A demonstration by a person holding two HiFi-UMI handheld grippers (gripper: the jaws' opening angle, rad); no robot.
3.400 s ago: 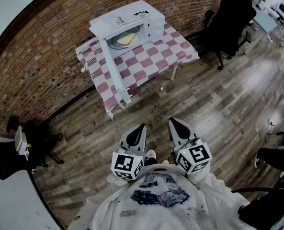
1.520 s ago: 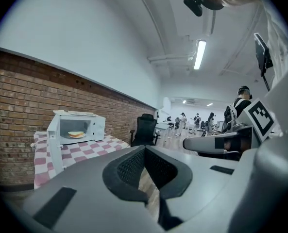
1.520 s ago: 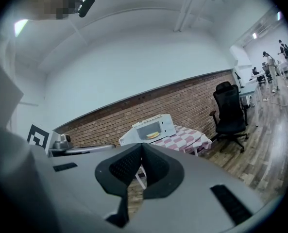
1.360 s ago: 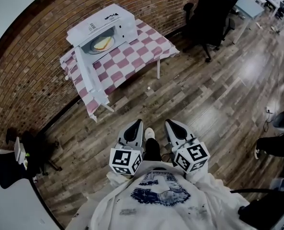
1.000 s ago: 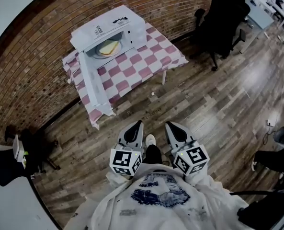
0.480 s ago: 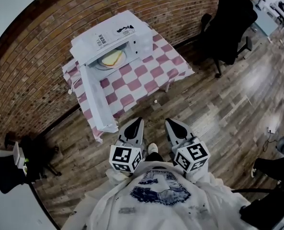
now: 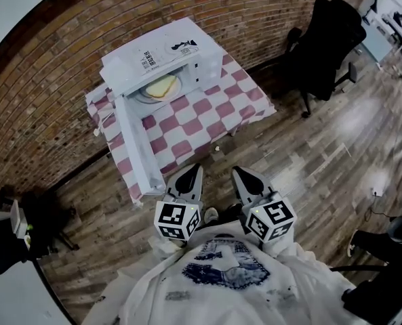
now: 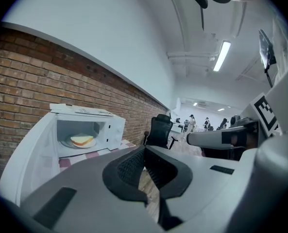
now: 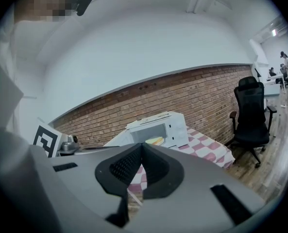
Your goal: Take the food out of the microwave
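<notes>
Food sits untouched inside: a pale yellow sandwich (image 7: 161,84) lies on a round grey plate (image 7: 142,96) in the cavity of the white box-shaped microwave (image 7: 167,46). The microwave stands at the back of a table draped in a pink-and-white checked tablecloth (image 7: 207,107), against a red brick wall (image 7: 51,73). Its long white door (image 7: 136,147) is swung fully open and juts past the table's near edge.

The person stands on the wooden plank floor (image 7: 309,161) just short of the table. The left gripper (image 7: 195,170) and the right gripper (image 7: 237,172) are side by side in front of the chest. Both are clenched on nothing, and in each gripper view the pads meet with only the room beyond them.

The main hazards look like these:
- The door lies on the left gripper's side of the approach, so a reach from there could knock it or shift the microwave.
- The jaws must open before they meet the plate, or shut tips will push it deeper.
- A one-sided pinch on the rim may tilt the plate and let the sandwich slide off.
- The hanging cloth could snag and drag.
</notes>
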